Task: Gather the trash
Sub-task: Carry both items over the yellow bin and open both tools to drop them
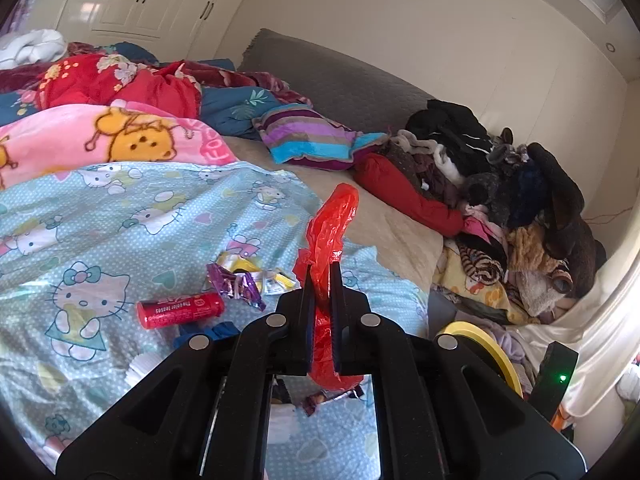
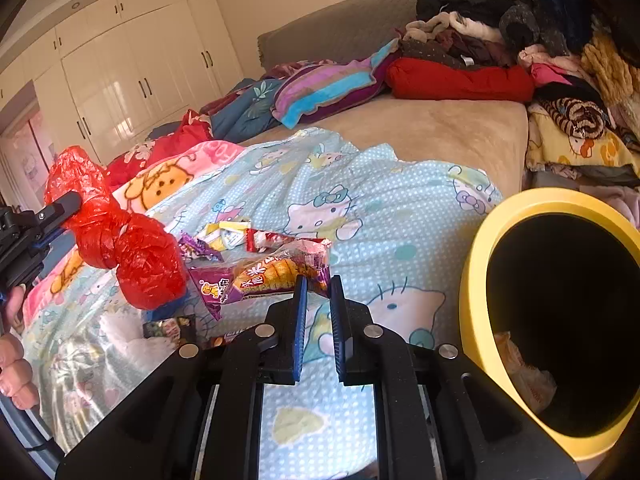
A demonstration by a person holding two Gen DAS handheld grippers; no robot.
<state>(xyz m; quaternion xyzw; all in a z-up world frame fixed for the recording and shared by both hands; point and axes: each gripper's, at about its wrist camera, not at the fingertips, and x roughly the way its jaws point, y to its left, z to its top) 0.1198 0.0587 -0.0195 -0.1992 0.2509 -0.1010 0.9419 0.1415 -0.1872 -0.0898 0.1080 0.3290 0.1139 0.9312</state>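
1. Here, the left gripper (image 1: pixel 320 280) has its two fingers clamped tight on one crumpled red plastic bag (image 1: pixel 330 232); the bag sticks out above the fingertips and bulges below them, held clear of the bed.
2. In the right wrist view the same red plastic bag (image 2: pixel 120 240) hangs at the left, knotted in the middle, with the left gripper (image 2: pixel 60 208) gripping its upper part and one hand (image 2: pixel 14 364) visible at the left edge.
3. The right gripper (image 2: pixel 318 288) has its fingers nearly together, a narrow gap between the blue pads; the tips pinch the near edge of one purple and orange snack wrapper (image 2: pixel 264 276).
4. One blue cartoon-cat sheet (image 2: pixel 360 208) covers the near part of the bed and carries the loose litter.
5. One red tube (image 1: pixel 180 308) lies flat on that sheet, toward the left of the litter.
6. Just beside it sits a small heap of crumpled wrappers (image 1: pixel 244 280), purple, silver and yellow; the exact count cannot be told.
7. One yellow-rimmed bin (image 2: pixel 560 312) stands at the right edge of the bed, its dark mouth tipped toward the camera, with some pale trash inside.
8. One pile of clothes (image 1: pixel 500 208) fills the far right corner of the bed.
9. One striped pillow (image 1: pixel 316 140) lies near the headboard.
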